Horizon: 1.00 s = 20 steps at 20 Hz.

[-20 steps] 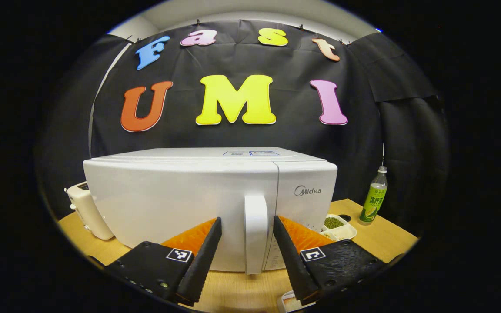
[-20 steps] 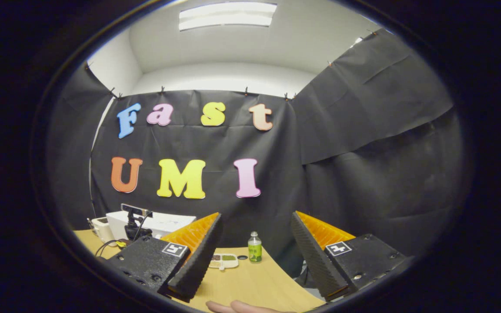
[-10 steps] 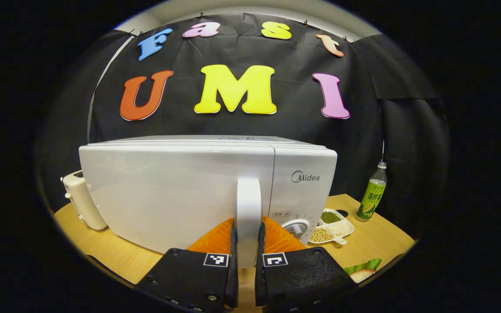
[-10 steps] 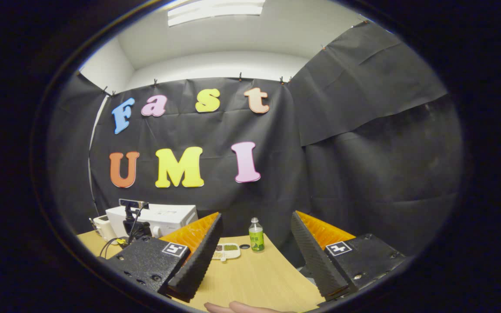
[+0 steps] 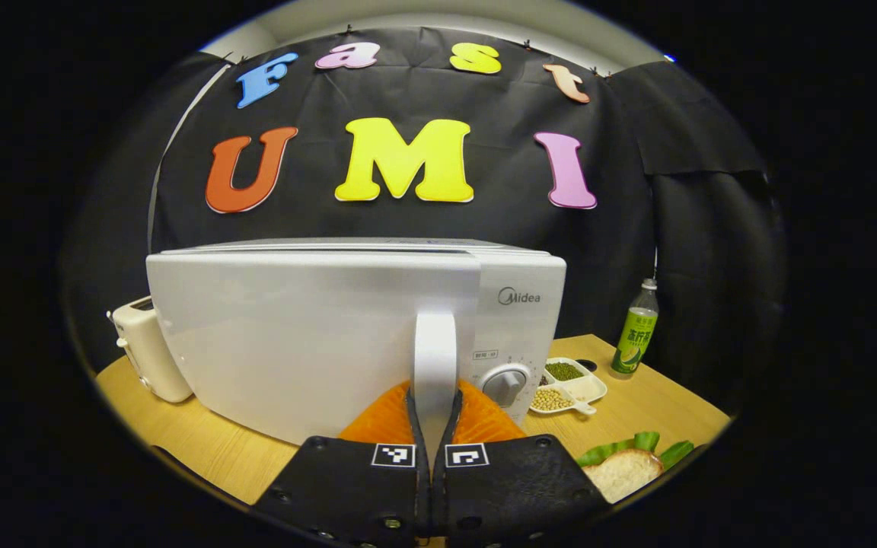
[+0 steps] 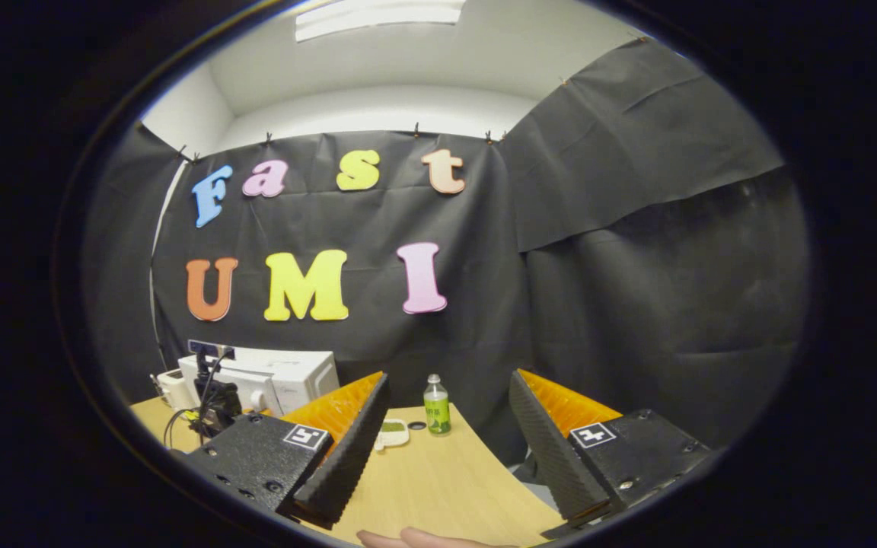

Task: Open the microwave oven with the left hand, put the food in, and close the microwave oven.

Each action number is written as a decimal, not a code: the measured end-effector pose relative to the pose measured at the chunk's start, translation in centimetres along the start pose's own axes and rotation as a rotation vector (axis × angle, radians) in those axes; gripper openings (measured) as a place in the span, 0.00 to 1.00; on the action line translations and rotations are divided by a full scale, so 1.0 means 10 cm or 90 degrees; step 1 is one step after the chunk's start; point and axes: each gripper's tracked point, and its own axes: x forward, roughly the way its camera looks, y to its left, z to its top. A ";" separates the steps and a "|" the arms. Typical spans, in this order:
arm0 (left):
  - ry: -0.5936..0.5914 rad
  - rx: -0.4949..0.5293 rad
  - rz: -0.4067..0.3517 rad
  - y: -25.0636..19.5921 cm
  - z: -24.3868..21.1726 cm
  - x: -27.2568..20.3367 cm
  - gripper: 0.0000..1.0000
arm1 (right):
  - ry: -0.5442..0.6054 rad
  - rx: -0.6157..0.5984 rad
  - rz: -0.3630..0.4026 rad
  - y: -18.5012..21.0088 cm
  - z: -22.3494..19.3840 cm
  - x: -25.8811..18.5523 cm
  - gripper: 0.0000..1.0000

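Note:
A white microwave (image 5: 294, 335) stands on the wooden table (image 5: 202, 449), close in front of me in the left gripper view. My left gripper (image 5: 434, 396) is shut on its vertical white door handle (image 5: 434, 342), one finger on each side. The door's right edge stands slightly forward of the control panel (image 5: 518, 327). A sandwich with green lettuce (image 5: 625, 468) lies on the table at the lower right. My right gripper (image 6: 448, 377) hangs open and empty above the table's right part, far from the microwave (image 6: 286, 377).
A cream toaster (image 5: 145, 350) sits left of the microwave. A white divided dish of beans (image 5: 564, 384) and a green bottle (image 5: 634, 339) stand to its right. A hand's fingers (image 6: 423, 539) show at the bottom of the right gripper view.
My left gripper went from open around the handle to shut on it. It has since drawn back a little, and the door edge now sits slightly off the body. The right gripper stayed open.

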 end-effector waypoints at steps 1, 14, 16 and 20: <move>0.002 -0.005 -0.011 0.00 -0.02 -0.07 0.00 | 0.002 0.000 0.004 0.02 -0.01 -0.01 1.00; -0.001 -0.010 -0.137 0.23 -0.16 -0.99 0.01 | -0.001 -0.018 0.010 0.47 0.02 -0.46 0.91; -0.001 -0.007 -0.149 0.31 -0.17 -1.15 0.00 | -0.006 -0.024 0.017 0.61 0.00 -0.52 0.91; 0.005 -0.019 -0.123 0.69 -0.28 -1.56 0.16 | 0.002 -0.033 0.041 0.85 -0.09 -0.58 1.00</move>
